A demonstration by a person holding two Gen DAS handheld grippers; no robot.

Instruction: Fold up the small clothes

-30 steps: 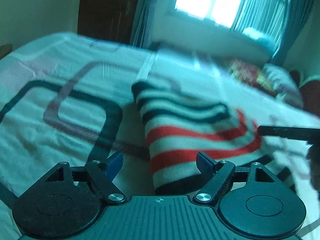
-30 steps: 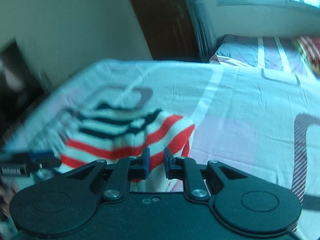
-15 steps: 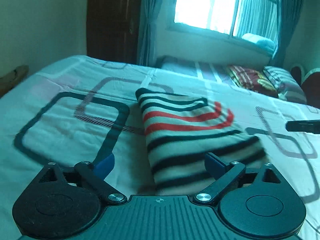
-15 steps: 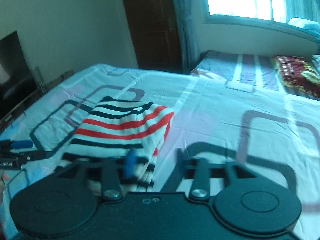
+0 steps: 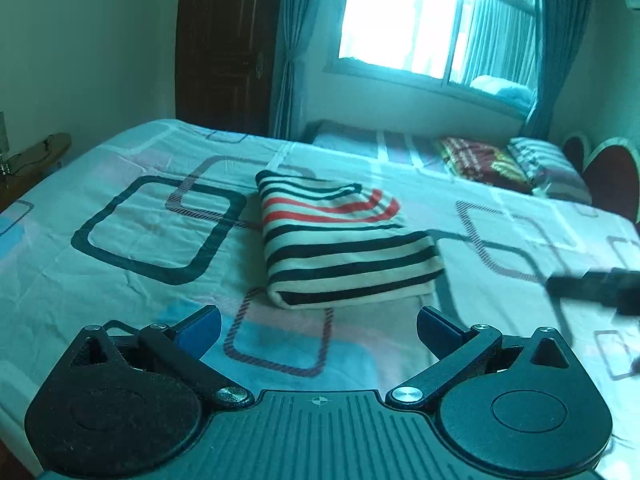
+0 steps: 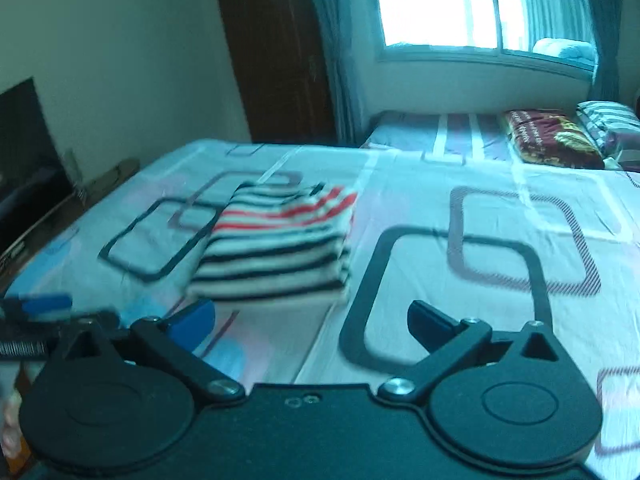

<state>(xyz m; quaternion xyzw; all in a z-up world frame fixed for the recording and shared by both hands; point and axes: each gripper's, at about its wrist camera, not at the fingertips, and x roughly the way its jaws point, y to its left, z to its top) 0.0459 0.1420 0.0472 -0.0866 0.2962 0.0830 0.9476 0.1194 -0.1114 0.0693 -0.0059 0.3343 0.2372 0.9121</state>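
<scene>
A small striped garment [image 5: 340, 240], white with black and red stripes, lies folded into a thick rectangle on the bed sheet [image 5: 120, 248]. My left gripper [image 5: 318, 326] hovers in front of its near edge, open wide, with only sheet between the blue pads. In the right wrist view the same folded garment [image 6: 280, 248] lies ahead and to the left. My right gripper [image 6: 310, 320] is apart from it, its jaws still opening, nothing between them. The other gripper's tip shows at the edge of each view: the right gripper [image 5: 592, 286] and the left gripper [image 6: 36, 320].
The patterned bed sheet [image 6: 480, 208] stretches right and forward. Pillows [image 5: 484, 160] and a folded blanket lie at the far end under the window [image 5: 420, 20]. A dark wooden door [image 5: 224, 40] stands behind. The bed's left edge borders a low shelf [image 5: 36, 156].
Both grippers have let go of the garment, opened wide and drawn back and up. The garment now lies folded further from both cameras.
</scene>
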